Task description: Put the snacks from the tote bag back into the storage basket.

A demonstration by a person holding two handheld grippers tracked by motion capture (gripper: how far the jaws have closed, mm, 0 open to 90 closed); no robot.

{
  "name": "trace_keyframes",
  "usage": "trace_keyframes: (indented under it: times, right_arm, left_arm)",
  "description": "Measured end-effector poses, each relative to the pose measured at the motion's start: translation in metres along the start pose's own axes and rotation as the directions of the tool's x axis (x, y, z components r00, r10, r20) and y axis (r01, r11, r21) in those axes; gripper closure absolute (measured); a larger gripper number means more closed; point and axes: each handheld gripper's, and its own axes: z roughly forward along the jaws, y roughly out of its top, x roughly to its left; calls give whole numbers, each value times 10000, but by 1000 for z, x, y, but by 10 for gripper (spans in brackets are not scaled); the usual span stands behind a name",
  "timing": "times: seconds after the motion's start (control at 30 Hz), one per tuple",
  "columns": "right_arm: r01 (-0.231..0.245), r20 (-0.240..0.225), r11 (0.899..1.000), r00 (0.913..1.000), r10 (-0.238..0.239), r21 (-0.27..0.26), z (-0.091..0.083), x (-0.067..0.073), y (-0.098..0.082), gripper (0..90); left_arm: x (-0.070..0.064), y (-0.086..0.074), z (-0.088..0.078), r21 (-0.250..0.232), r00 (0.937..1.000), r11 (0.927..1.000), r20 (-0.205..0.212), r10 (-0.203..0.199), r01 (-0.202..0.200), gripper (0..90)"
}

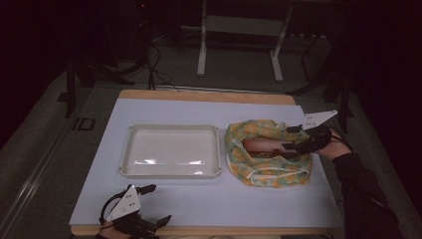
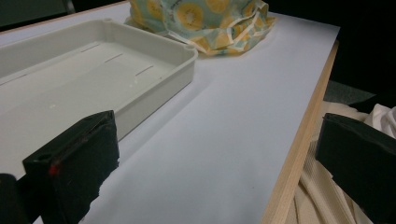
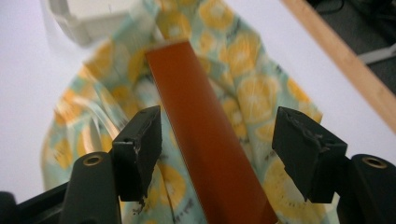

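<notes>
The right gripper (image 3: 217,154) is straddling, jaws spread, the stiff, light-looking box (image 3: 205,140) in the soft bag (image 3: 261,88), best pinched across its narrow sides.

Counted on table (image 1: 209,209): one white tray (image 1: 170,151); one citrus-print fabric bag (image 1: 268,172); one reddish-brown box (image 1: 263,146) lying in bag. Two handheld grippers: left gripper (image 1: 152,204), right gripper (image 1: 290,138). Two black jaws per gripper, four altogether.
</notes>
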Motion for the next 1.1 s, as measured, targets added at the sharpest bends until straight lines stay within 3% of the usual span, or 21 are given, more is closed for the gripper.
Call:
trace_keyframes:
  times: [0.3,0.37,0.67,0.87,0.93,1.1]
  right_arm:
    - [-110,-147,9956,9998,124,933,18,-9,-10,338]
    - [-14,-164,9913,9999,36,1314,25,-11,-13,333]
    - [-119,-317,9786,9993,189,2053,39,-14,-20,324]
    - [142,-317,9702,9995,-67,2420,42,-14,-22,316]
    - [430,-384,9655,9987,-342,2570,44,-13,-20,319]
    - [846,-574,9479,9959,-703,3072,48,-12,-17,335]
  left_arm:
    - [0,0,1,73,10000,10000,50,-24,23,0]
    - [1,-1,1,83,10000,10000,62,-38,37,0]
    - [1,-1,2,124,10000,9999,60,-50,50,0]
    - [2,-1,2,144,9999,9999,67,-91,90,0]
    - [2,-1,2,151,9999,9998,59,-99,98,0]
    - [2,-1,2,155,9999,9998,49,-119,118,0]
